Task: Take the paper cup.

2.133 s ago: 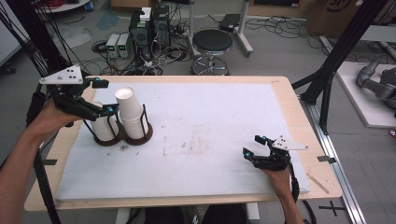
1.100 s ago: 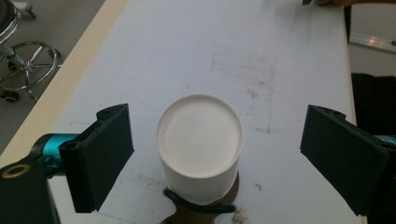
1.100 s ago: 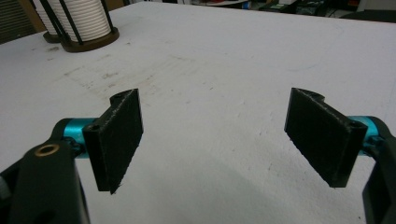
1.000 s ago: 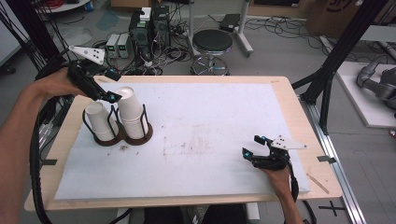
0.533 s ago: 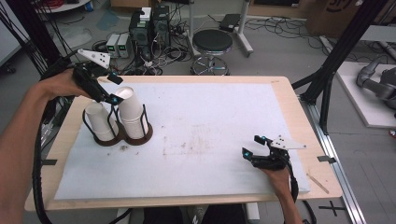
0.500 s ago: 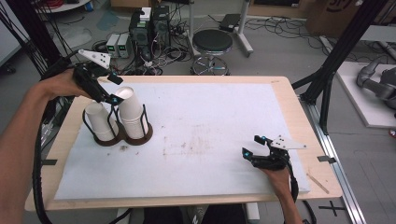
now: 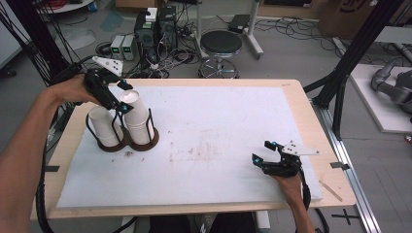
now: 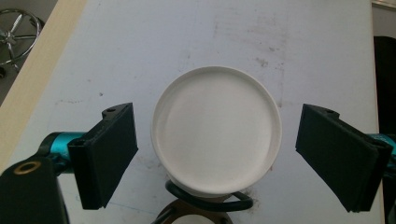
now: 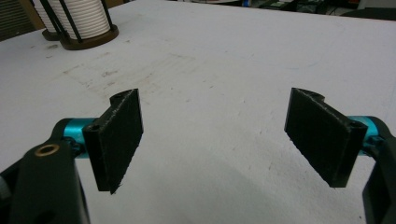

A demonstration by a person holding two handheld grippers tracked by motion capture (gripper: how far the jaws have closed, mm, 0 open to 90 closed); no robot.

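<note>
Stained white foam sheet (image 7: 218,145), round ribbed paper cups (image 7: 138,119).

1. At your twelve o'clock, beyond the wooden table (image 7: 302,114), a round black stool (image 7: 221,44) stands on the floor.
2. At eleven o'clock, you have two dark computer towers (image 7: 155,25) among tangled cables (image 7: 180,53).
3. At one o'clock, a cardboard box (image 7: 353,12) sits behind a slanting black strut (image 7: 351,62).
4. At three o'clock, a grey machine arm (image 7: 392,88) rests on a white platform (image 7: 376,109).
</note>
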